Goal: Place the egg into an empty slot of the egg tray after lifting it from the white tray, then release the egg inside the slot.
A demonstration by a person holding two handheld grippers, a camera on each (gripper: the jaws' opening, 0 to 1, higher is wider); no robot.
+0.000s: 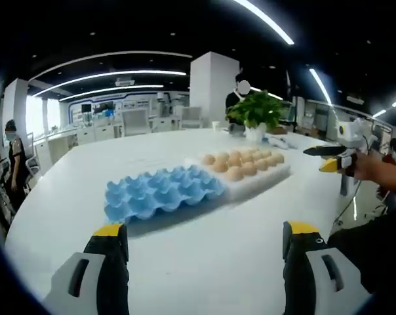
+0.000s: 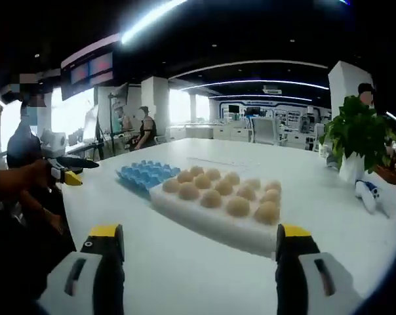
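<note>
A blue egg tray [image 1: 162, 192] lies on the white table, its slots bare, with a white tray [image 1: 250, 180] of several brown eggs [image 1: 234, 173] touching its right side. My left gripper [image 1: 204, 231] stands open above the table, short of both trays. In the right gripper view the white tray [image 2: 204, 220] with its eggs [image 2: 237, 206] is nearest and the blue egg tray [image 2: 144, 173] lies behind it. My right gripper [image 2: 197, 237] is open, nothing between its jaws. Each gripper shows in the other view: the right gripper [image 1: 329, 157] and the left gripper [image 2: 70, 169].
A potted green plant [image 1: 256, 111] in a white pot stands behind the trays, seen also as a plant [image 2: 356, 141] at the right. A blue-and-white object [image 2: 368, 193] lies beside it. People stand around the room. The table edge [image 1: 27, 216] curves at the left.
</note>
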